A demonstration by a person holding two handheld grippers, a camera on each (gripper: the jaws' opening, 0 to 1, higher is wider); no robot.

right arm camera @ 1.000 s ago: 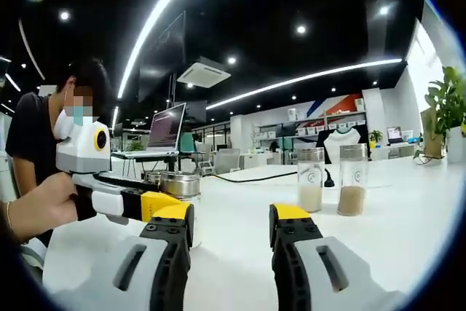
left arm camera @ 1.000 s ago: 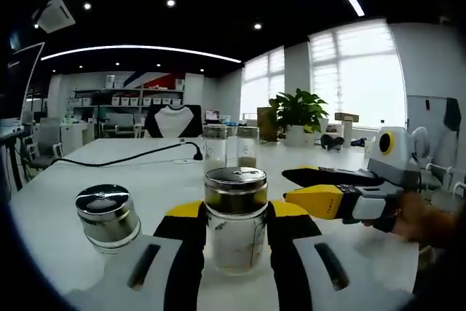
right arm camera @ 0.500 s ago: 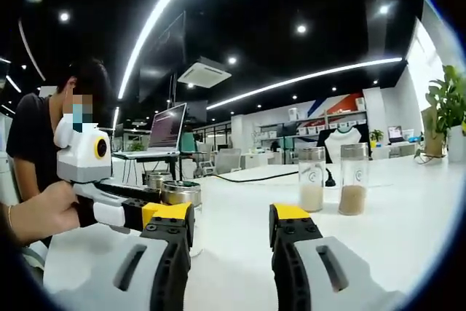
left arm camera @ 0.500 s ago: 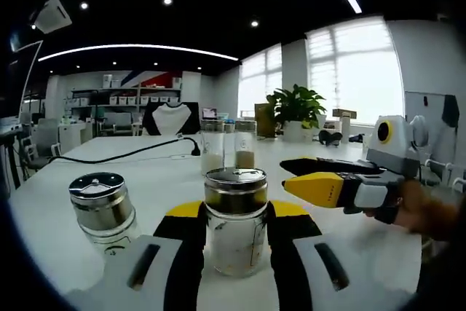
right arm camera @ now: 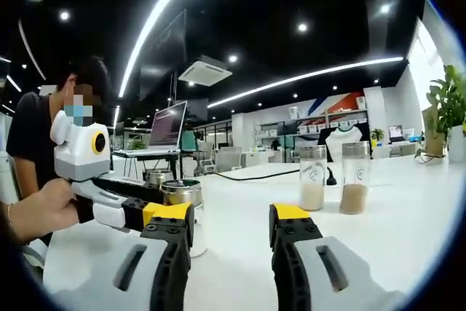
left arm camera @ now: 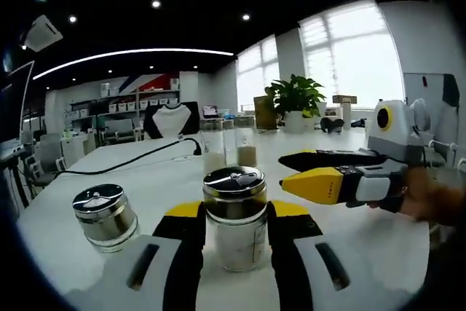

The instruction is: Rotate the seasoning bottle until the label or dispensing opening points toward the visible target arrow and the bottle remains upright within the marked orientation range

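The seasoning bottle (left arm camera: 234, 218), a glass jar with pale contents and a shiny metal lid, stands upright on the white table (left arm camera: 342, 231). My left gripper (left arm camera: 234, 213) is shut on the bottle, one yellow-tipped jaw on each side. My right gripper (left arm camera: 285, 171) reaches in from the right, just beside the bottle's lid and apart from it. In the right gripper view the right gripper (right arm camera: 231, 216) is open with nothing between its jaws. There the left gripper (right arm camera: 156, 198) comes in from the left, holding the bottle (right arm camera: 183, 205).
A shorter metal-lidded jar (left arm camera: 106, 216) stands left of the held bottle. Two tall glass bottles (left arm camera: 213, 152) (left arm camera: 246, 149) stand further back, near a black cable (left arm camera: 124, 158). A potted plant (left arm camera: 295, 103) is at the far edge. A seated person (right arm camera: 36, 143) and a laptop (right arm camera: 167, 127) are at the left.
The left gripper still holds the bottle. Both views have shifted slightly with the hands. In the right gripper view the left gripper and bottle have come a little closer.
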